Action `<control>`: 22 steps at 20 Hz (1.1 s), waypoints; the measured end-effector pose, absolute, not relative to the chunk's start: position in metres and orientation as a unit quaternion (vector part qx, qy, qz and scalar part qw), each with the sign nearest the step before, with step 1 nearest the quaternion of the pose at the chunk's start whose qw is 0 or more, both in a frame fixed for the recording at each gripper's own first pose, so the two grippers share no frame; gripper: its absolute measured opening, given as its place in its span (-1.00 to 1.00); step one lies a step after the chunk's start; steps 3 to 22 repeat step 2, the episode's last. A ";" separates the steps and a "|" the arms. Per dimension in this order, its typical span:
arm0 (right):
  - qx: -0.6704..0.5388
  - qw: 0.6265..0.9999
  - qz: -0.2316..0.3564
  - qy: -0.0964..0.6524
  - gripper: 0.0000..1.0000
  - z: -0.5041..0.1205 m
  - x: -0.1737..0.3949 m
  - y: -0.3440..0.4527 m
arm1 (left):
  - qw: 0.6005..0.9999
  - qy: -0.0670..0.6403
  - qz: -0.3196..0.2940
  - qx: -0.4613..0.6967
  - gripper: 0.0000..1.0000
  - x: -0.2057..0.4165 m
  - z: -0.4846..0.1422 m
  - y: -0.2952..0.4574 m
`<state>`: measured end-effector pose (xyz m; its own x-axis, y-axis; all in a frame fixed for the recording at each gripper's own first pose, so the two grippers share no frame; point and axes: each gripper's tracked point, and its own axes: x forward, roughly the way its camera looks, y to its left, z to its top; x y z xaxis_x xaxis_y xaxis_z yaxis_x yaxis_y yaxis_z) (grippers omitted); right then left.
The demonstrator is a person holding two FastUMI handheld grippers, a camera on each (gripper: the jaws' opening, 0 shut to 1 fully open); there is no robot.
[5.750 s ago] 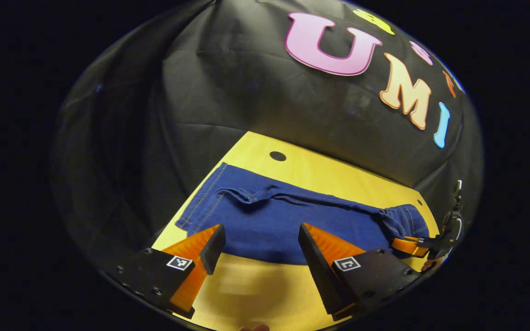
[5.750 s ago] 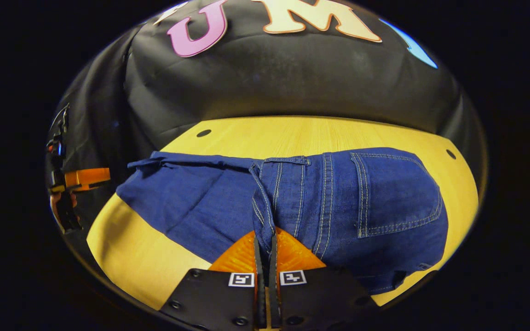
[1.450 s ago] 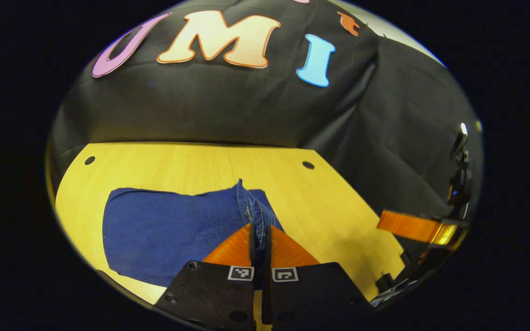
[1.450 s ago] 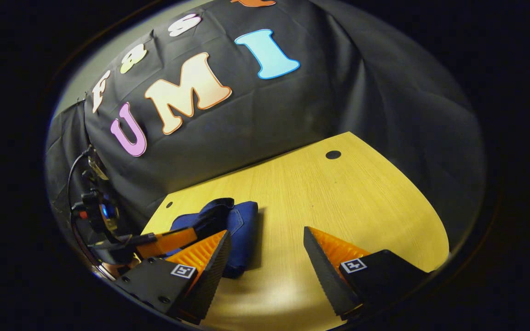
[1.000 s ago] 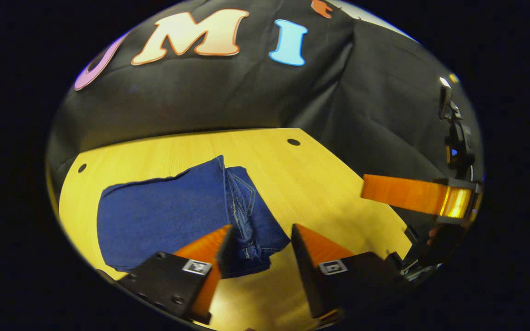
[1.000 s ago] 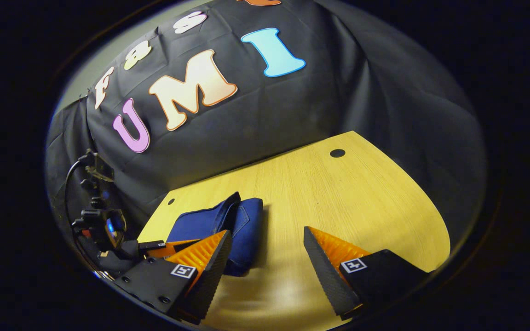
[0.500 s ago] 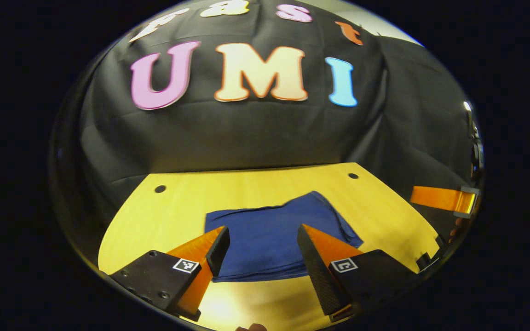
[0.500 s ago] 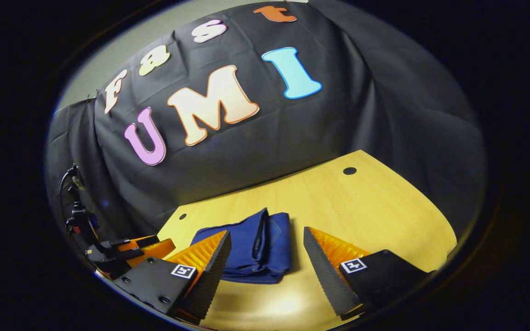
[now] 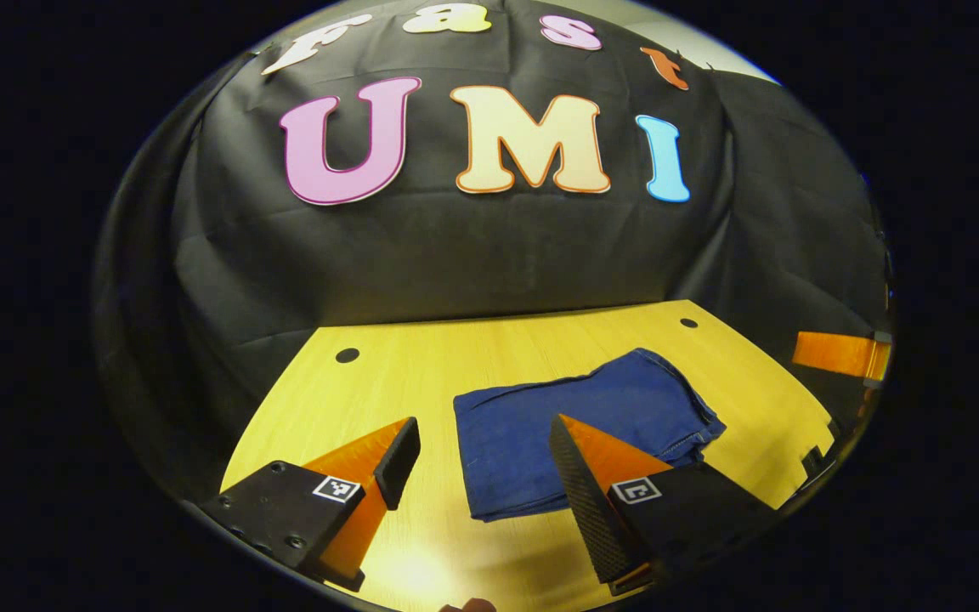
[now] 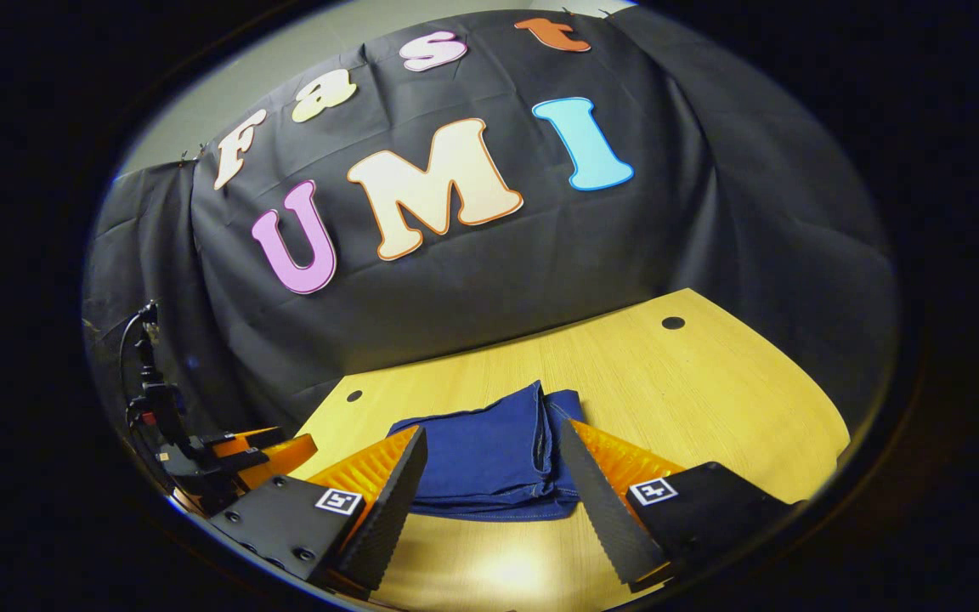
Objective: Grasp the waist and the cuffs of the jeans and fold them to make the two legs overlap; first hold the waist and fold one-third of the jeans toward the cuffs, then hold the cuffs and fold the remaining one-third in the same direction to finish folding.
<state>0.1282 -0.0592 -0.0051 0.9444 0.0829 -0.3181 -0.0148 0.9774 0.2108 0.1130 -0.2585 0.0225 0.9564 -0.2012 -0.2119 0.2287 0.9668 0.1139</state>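
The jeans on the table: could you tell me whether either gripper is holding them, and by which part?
Nothing is held. The left gripper and right gripper are both open, and the folded jeans lie free on the table.

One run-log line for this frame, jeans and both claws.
jeans: folded bundle flat on table | left claw: open, empty | right claw: open, empty

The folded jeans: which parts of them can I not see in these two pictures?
- Jeans, left gripper view: near right corner hidden behind the left gripper's right finger.
- Jeans, right gripper view: both near corners hidden behind the right gripper's fingers.
- Inner layers, waist and cuffs: covered by the top fold.
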 end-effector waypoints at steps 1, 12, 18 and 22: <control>0.101 0.981 0.020 0.162 0.95 -0.002 0.128 -0.059 | 0.985 0.102 -0.120 0.066 0.82 0.112 0.021 -0.262; 0.098 0.982 0.015 0.159 0.95 0.000 0.125 -0.058 | 0.984 0.105 -0.130 0.064 0.82 0.112 0.019 -0.265; 0.098 0.982 0.015 0.159 0.95 0.000 0.125 -0.058 | 0.984 0.105 -0.130 0.064 0.82 0.112 0.019 -0.265; 0.098 0.982 0.015 0.159 0.95 0.000 0.125 -0.058 | 0.984 0.105 -0.130 0.064 0.82 0.112 0.019 -0.265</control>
